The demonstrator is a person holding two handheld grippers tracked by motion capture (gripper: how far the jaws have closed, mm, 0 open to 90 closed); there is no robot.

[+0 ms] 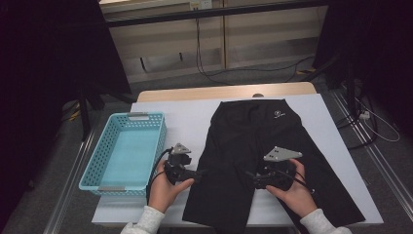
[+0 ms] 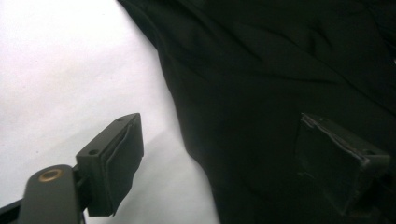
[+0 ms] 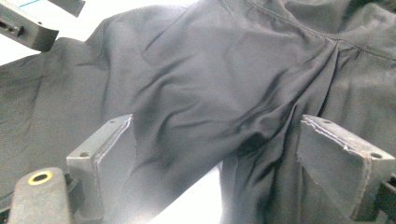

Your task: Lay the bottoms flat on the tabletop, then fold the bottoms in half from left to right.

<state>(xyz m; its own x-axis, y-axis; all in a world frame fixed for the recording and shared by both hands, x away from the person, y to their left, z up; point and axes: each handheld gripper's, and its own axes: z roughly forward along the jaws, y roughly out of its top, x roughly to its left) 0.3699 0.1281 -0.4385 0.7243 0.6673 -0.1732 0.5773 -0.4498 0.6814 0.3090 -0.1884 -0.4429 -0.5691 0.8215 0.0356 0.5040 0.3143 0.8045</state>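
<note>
White sheeting is spread over the tabletop (image 1: 195, 122), and a pair of black shorts (image 1: 253, 141) is laid flat on it, waistband at the far side, legs toward the person. Nearest, the left gripper (image 1: 202, 172) is held at the outer edge of the left leg, its fingers (image 2: 112, 163) spread apart with nothing clamped. The right gripper (image 1: 249, 174) is held over the crotch, at the inner edge of the right leg, fingers (image 3: 336, 163) likewise apart, fabric lying loose between them. Farther left, a light-blue basket (image 1: 104, 146) is set beside the shorts.
</note>
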